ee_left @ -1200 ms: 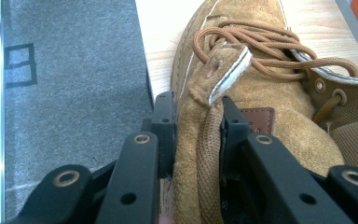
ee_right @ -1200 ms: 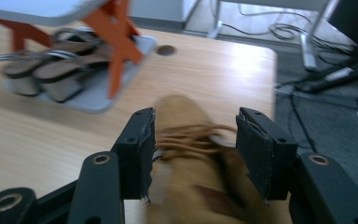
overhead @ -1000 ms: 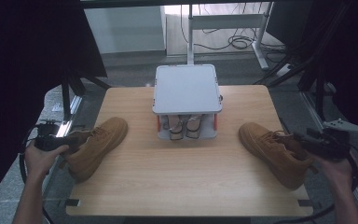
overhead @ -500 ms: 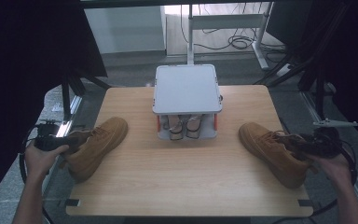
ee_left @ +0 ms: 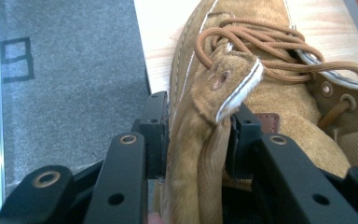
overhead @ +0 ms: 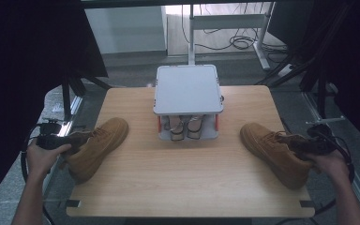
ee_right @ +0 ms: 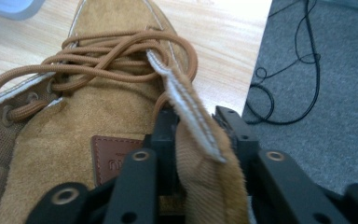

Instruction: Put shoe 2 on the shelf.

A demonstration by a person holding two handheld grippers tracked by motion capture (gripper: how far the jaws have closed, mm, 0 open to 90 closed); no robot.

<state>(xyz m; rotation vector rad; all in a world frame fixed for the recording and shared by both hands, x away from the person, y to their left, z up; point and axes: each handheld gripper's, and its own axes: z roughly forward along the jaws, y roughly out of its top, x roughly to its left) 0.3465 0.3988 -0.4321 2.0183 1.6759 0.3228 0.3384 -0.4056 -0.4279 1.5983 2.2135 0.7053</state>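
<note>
Left gripper [ee_left: 193, 140]: pinching the folded collar of the left boot [overhead: 96, 146], jaws having just been easing apart a little with suede between the pads.
Right gripper [ee_right: 196, 140]: clamping the collar flap of the right boot [overhead: 274, 152], jaws having just been closing onto it.
Left boot: lying near the table's left edge, long axis slanting from heel at the gripper to toe aimed at the rack [overhead: 188, 101].
Right boot: resting near the right edge, heel at the gripper, toe slanting inward toward the rack.
Nearest hand: each boot gripped by the hand on its own side, well apart from the other.
Rack: standing at table centre-back, grey top, another pair of shoes [overhead: 183, 127] occupying the lower shelf.
Obstruction: loose laces [ee_right: 116, 58] trailing over each tongue; otherwise bare table [overhead: 187, 183] between boots and rack.
</note>
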